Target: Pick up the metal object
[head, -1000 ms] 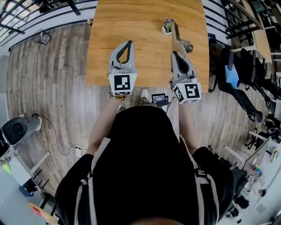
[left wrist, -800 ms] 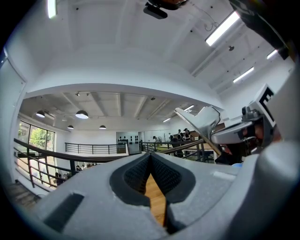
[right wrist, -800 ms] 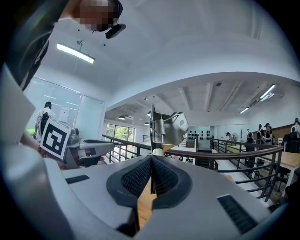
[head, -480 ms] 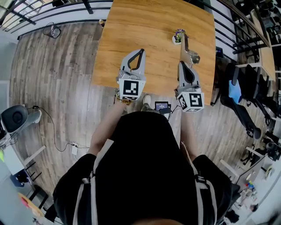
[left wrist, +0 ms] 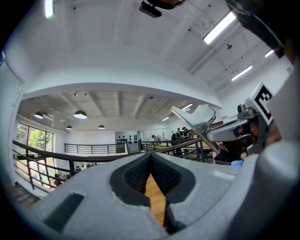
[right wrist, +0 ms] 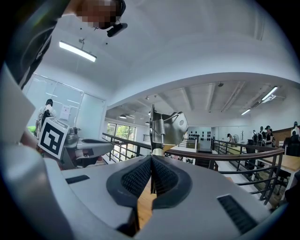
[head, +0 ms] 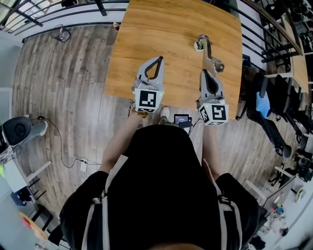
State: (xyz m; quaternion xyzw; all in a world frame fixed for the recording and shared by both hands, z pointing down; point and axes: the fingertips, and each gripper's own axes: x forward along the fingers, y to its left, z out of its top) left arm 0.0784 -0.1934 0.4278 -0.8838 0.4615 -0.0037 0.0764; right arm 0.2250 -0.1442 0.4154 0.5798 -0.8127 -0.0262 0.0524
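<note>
The metal object [head: 209,54] is a long shiny tool with a spring and a flat plate. It sticks out forward from my right gripper [head: 206,72], which is shut on its thin handle over the right part of the wooden table [head: 173,29]. In the right gripper view the metal object [right wrist: 167,128] stands upright just beyond the closed pads [right wrist: 161,177]. My left gripper [head: 158,58] hovers over the table's near edge, shut with nothing in it. In the left gripper view the metal object [left wrist: 196,119] shows at the right, apart from the left gripper [left wrist: 150,157].
A small potted plant [head: 199,44] stands on the table just beyond the tool's tip. Black railings [head: 58,12] run behind and to the right of the table. Dark office chairs [head: 274,97] stand at the right. A small screen device [head: 180,118] hangs below the table edge.
The head view has shifted, so the table and both grippers sit further right in the picture. Both grippers keep their places over the table, and the right one still holds the tool.
</note>
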